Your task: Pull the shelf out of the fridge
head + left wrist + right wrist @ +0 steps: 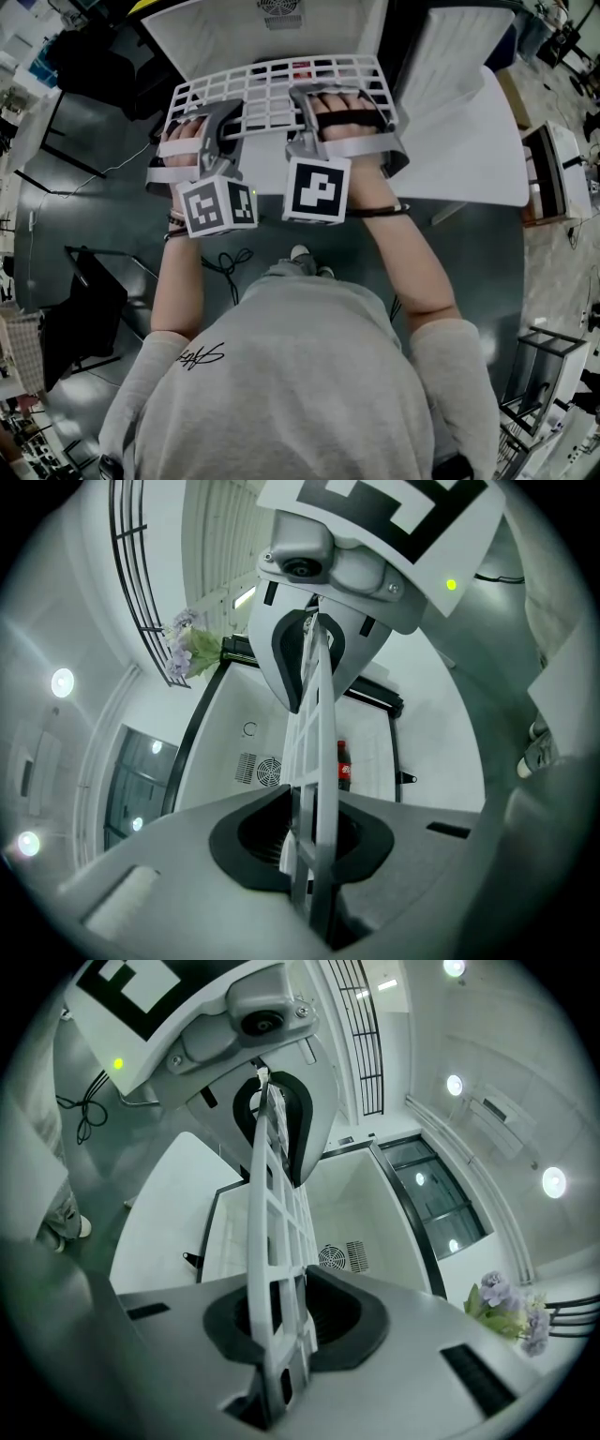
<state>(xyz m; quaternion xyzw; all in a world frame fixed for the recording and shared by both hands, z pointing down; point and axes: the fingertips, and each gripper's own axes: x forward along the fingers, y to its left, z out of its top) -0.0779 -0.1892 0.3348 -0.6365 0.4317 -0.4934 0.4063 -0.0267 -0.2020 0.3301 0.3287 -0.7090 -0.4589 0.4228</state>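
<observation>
**Head view: shelf gripped at both ends, looking almost free**

Nearest, low in the frame, a cable (pixel 230 262) loops on the floor by the person's feet, which could snag a backward step. Above it, the left gripper (pixel 200 127) and right gripper (pixel 342 105) sit side by side at centre. Each has its jaws clamped on the near edge of the white grid shelf (pixel 272 80) (both gripper views show the grid pinched edge-on between the pads). The shelf lies across the upper centre, in front of the open fridge (pixel 216 28). It seems mostly drawn out, though whether its far edge has left the opening is unclear. What remains is carrying it clear. The open door (pixel 483 141) stands close at upper right. Deep inside the fridge are a red bottle (pixel 343 764) and a fan grille (pixel 269 771).
</observation>
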